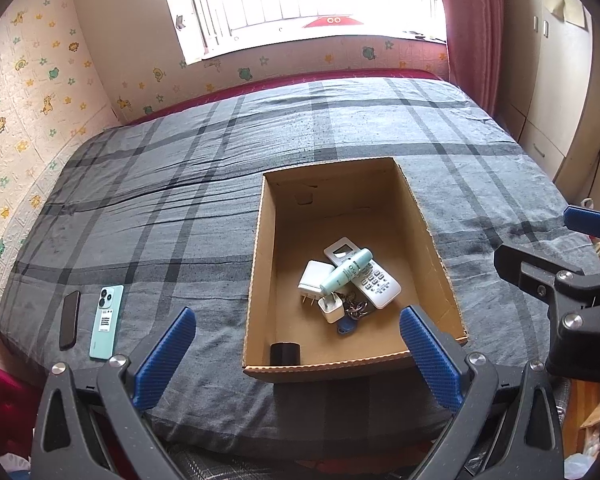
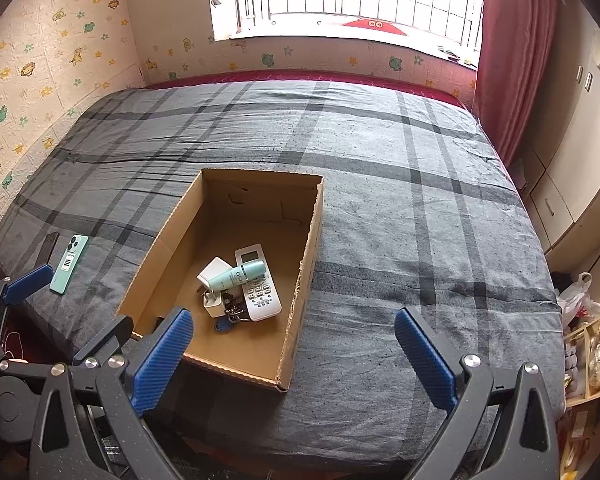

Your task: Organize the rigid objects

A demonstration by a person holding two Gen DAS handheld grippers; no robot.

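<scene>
A: Presently, what is held by the left hand-held gripper (image 1: 296, 356) and the right hand-held gripper (image 2: 294, 354)?

B: Nothing is held. Both pairs of blue-padded jaws are spread wide apart and are poised above the near edge of the bed with the grey plaid cover (image 2: 380, 184), with nothing between them.

A: What has been gathered so far?

B: Inside the open brown cardboard box (image 1: 256, 264), lying on the bed, a small heap is seen: a white remote control with grey buttons (image 1: 374, 282), a pale green cylindrical bottle (image 1: 346, 270) resting across it, a white square charger plug (image 1: 312, 276), a smaller white charger cube (image 1: 332, 308), a bunch of keys with a blue fob (image 1: 346, 326), and a short black cylinder (image 1: 285, 353) in the near corner.

A: And what is left?

B: Two things are left outside, to the box's left on the cover: a mint-green smartphone lying face down (image 1: 107, 322) and, just beside it, a flat black phone (image 1: 69, 320). The task is judged largely done.
</scene>
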